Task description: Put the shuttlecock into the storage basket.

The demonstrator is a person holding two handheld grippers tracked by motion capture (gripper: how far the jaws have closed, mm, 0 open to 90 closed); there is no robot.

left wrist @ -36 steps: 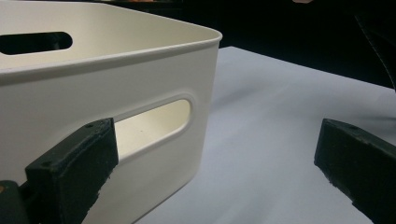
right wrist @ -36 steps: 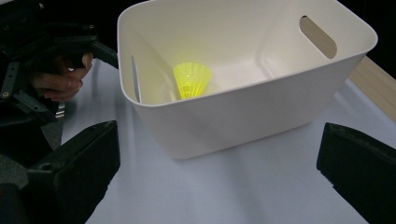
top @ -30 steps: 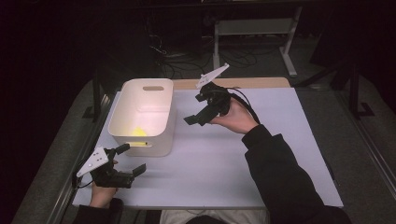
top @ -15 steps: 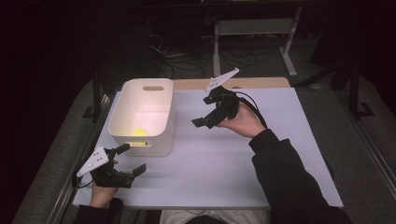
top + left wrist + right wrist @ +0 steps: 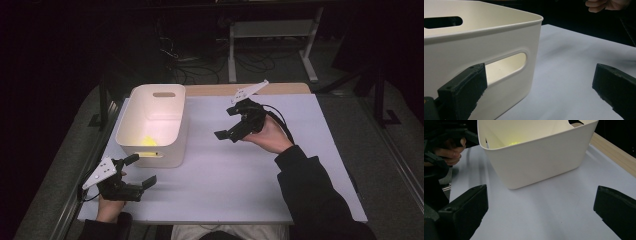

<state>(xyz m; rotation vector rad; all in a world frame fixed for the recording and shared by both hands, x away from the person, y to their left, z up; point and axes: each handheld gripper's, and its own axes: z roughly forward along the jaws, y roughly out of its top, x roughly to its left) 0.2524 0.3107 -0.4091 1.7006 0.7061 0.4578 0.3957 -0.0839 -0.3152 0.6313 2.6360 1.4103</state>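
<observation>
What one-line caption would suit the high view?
Two open hand-held grippers, left gripper and right gripper, flank a white bin holding something yellow.

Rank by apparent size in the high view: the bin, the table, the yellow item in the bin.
1. table
2. bin
3. yellow item, by far the smallest; the bin wall partly hides it.

Upright white handled bin [image 5: 155, 127], yellow object [image 5: 148, 141] inside, table's left

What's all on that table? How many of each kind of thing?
White bins: 1
Yellow items inside the bin: 1
Hand-held grippers, left gripper and right gripper: 2
Total: 4
</observation>
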